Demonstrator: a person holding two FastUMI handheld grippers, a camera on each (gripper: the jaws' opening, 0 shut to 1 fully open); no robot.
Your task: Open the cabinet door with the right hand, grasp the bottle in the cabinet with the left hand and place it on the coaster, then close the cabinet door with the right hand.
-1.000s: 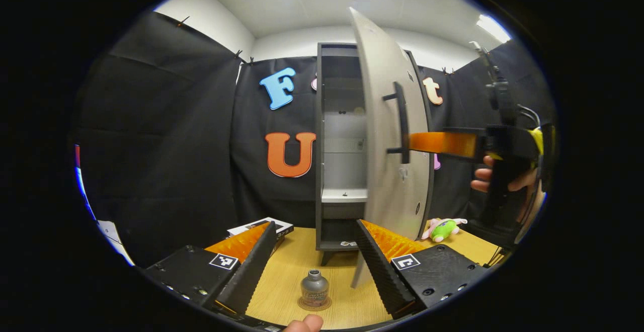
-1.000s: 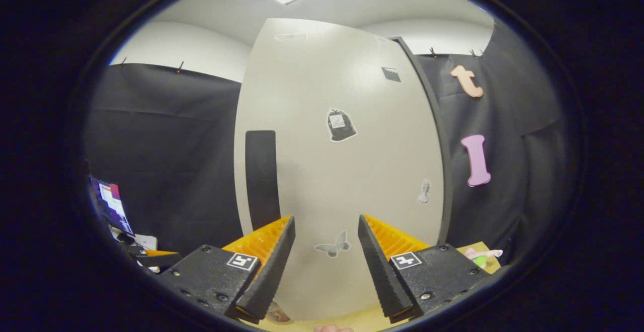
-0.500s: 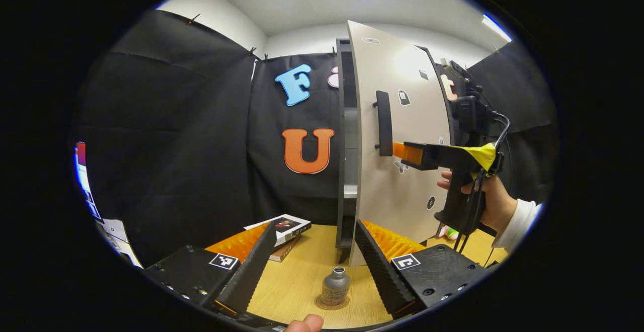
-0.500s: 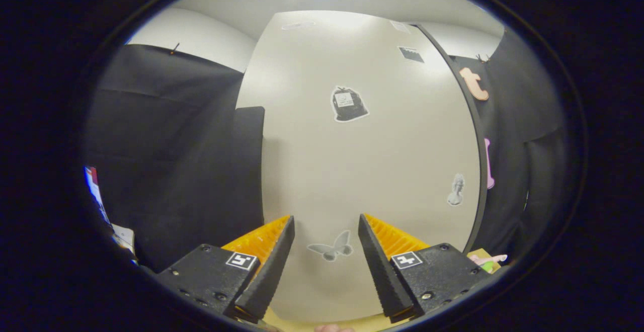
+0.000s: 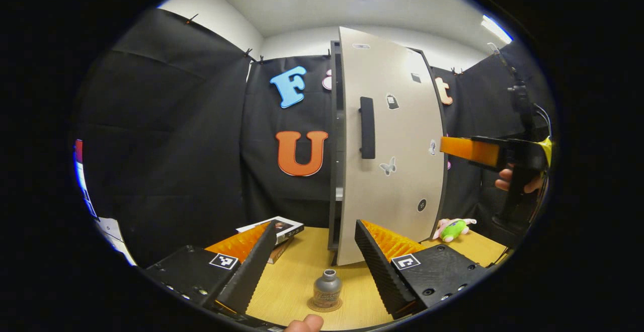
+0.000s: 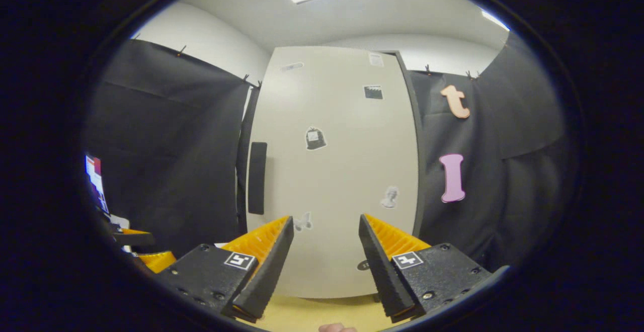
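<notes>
Both grippers are standing open, gripping nothing: the left gripper [image 5: 308,251] is hovering above the bottle [image 5: 326,288], which looks light, rigid and slick, best pinched around its body, while the right gripper [image 6: 322,244] is facing the nearly closed cabinet door [image 6: 337,171].

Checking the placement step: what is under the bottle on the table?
The bottle stands upright on a round coaster, whose rim shows around its base on the wooden table. The coaster's middle is covered by the bottle.
</notes>
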